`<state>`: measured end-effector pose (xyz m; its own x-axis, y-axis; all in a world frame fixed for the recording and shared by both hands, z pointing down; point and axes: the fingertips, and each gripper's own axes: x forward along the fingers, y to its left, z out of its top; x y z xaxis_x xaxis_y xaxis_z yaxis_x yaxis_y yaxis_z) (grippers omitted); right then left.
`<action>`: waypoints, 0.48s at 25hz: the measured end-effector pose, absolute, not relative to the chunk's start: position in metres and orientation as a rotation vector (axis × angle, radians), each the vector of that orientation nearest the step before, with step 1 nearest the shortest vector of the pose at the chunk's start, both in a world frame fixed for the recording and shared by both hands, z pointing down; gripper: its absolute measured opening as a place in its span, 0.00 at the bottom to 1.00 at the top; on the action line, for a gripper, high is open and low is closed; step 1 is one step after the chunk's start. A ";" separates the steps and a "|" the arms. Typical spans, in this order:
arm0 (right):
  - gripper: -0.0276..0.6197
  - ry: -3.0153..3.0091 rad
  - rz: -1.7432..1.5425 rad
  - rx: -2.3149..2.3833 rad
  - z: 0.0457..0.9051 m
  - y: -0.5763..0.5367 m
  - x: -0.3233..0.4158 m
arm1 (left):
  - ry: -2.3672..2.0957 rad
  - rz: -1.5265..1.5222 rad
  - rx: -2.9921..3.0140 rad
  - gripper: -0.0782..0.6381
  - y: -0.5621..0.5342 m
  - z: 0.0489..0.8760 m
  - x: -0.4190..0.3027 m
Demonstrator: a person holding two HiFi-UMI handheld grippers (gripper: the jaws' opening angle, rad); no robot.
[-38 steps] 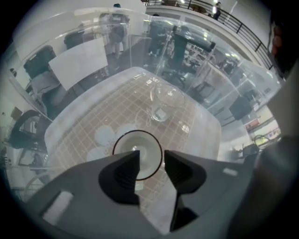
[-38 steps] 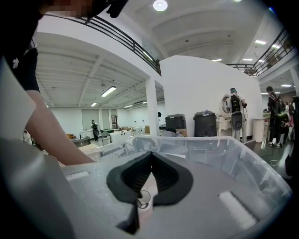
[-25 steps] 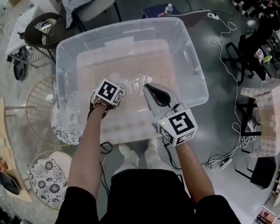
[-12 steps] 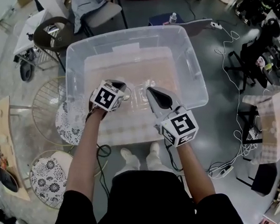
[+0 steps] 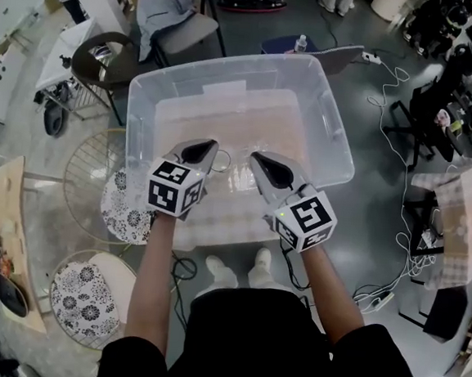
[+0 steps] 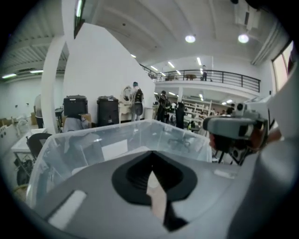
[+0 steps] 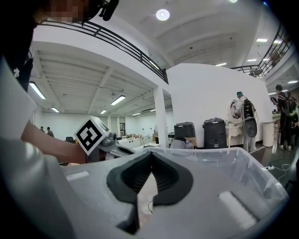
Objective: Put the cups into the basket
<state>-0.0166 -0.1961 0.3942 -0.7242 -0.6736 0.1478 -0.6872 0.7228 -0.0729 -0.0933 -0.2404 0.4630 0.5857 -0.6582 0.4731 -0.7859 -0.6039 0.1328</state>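
The basket is a large clear plastic bin point(image 5: 230, 64) on the floor in front of me. Faint clear cups point(image 5: 232, 168) lie on its bottom near the front wall, hard to make out. My left gripper point(image 5: 204, 148) hovers over the bin's near part, shut and empty. My right gripper point(image 5: 259, 158) hangs beside it, also shut with nothing between its pads. In the left gripper view the shut left gripper point(image 6: 150, 155) points over the bin wall point(image 6: 93, 144). In the right gripper view the right gripper point(image 7: 150, 154) is shut, and the left gripper's marker cube point(image 7: 91, 134) shows at left.
Two round wire stools with patterned cushions point(image 5: 123, 207) point(image 5: 79, 293) stand left of the bin. A grey chair point(image 5: 177, 22) and a water bottle point(image 5: 302, 43) are behind it. Cables point(image 5: 396, 230) and a wooden box point(image 5: 464, 212) lie at the right.
My left gripper has risen out of the bin and tipped up from pointing steeply down. The right gripper has lifted a little. Both stay empty.
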 end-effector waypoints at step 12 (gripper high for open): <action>0.05 -2.854 0.135 1.061 0.374 -0.169 -0.030 | -1.564 0.259 2.536 0.12 -0.171 0.396 -0.109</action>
<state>-0.0300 -0.1692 0.3740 -0.7539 -0.6463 0.1182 -0.6545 0.7544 -0.0500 -0.1090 -0.1709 0.3963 0.4413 -0.8688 0.2246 -0.8948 -0.4449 0.0372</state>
